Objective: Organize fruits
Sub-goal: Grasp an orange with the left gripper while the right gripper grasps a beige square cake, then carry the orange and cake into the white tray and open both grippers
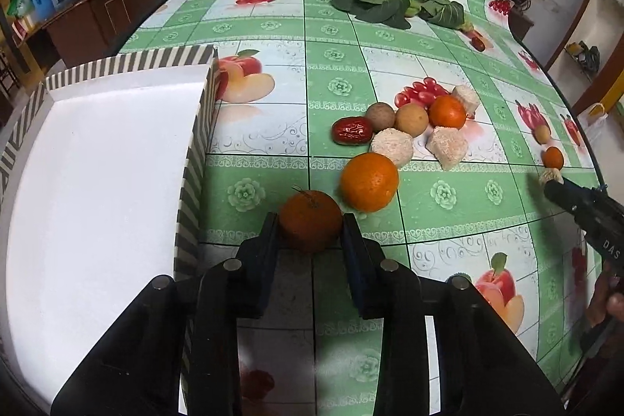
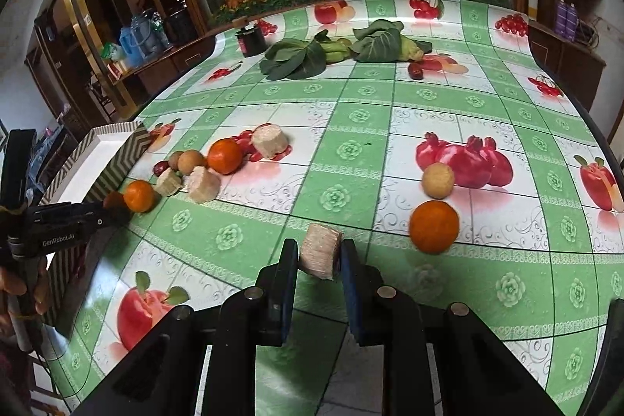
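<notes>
My left gripper (image 1: 311, 227) is shut on a dark orange tangerine (image 1: 310, 221) that rests on the tablecloth, just right of the white box with a striped rim (image 1: 195, 127). A brighter orange (image 1: 369, 182) lies right behind it. Further back sits a pile with a red date (image 1: 352, 130), two brown round fruits (image 1: 411, 119), another orange (image 1: 447, 112) and beige fibrous chunks (image 1: 392, 147). My right gripper (image 2: 319, 258) is shut on one such beige chunk (image 2: 319, 252), held near the table. An orange (image 2: 433, 227) and a tan round fruit (image 2: 438, 180) lie to its right.
Leafy greens (image 2: 296, 57) and a black jar (image 2: 251, 41) stand at the far side of the table, with a dark date (image 2: 415, 71) beside the greens. The box (image 2: 113, 158) sits at the table's left edge. Cabinets and a flowered glass panel stand behind the table.
</notes>
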### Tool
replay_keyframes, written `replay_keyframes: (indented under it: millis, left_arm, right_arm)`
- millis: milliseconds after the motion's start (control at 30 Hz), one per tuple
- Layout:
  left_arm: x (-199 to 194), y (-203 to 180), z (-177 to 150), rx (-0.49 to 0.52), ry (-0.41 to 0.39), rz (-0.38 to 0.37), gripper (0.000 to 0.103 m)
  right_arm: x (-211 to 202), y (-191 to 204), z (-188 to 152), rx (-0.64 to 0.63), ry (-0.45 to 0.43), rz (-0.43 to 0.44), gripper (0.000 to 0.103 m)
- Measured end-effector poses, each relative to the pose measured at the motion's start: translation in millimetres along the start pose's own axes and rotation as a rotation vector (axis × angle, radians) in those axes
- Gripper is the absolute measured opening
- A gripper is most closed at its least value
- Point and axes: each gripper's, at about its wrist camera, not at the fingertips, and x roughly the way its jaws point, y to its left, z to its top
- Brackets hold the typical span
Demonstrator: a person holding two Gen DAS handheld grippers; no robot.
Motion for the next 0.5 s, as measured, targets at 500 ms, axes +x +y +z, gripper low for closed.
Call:
replay_keyframes:
  millis: [500]
  left_arm:
    - [-53, -2, -15, 0.025, -0.108, 0.045, 0.030]
  right_arm:
    - [-9, 63, -1, -0.068, -0.001, 0.094, 0.022]
